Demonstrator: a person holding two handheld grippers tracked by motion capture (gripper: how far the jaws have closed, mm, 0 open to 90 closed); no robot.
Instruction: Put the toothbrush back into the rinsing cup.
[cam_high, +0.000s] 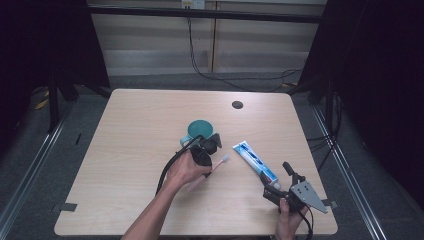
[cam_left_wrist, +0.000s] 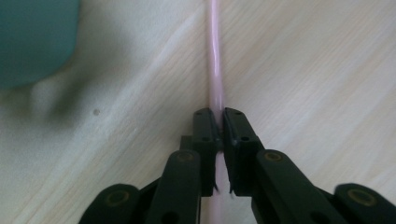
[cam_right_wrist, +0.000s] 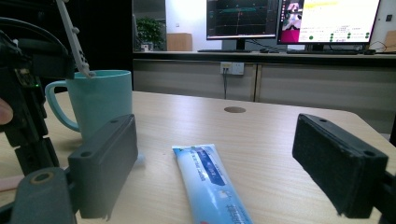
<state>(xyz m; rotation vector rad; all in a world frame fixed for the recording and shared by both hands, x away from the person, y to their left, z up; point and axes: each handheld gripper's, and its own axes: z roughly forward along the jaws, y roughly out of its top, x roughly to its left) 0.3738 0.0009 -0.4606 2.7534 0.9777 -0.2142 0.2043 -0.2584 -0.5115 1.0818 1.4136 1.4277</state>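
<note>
Left gripper (cam_left_wrist: 219, 122) clamped on pink toothbrush (cam_left_wrist: 215, 70), flat on bench (cam_high: 130, 150) beside teal mug (cam_high: 200, 131). Right gripper (cam_right_wrist: 215, 163) spread wide, holding nothing, near blue-and-white toothpaste tube (cam_right_wrist: 210, 184). Tube lettering too blurred to read.

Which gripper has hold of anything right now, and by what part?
The left gripper is shut on the pink toothbrush, clamping its handle partway along as it lies on the table. The right gripper stands open, holding nothing.
</note>
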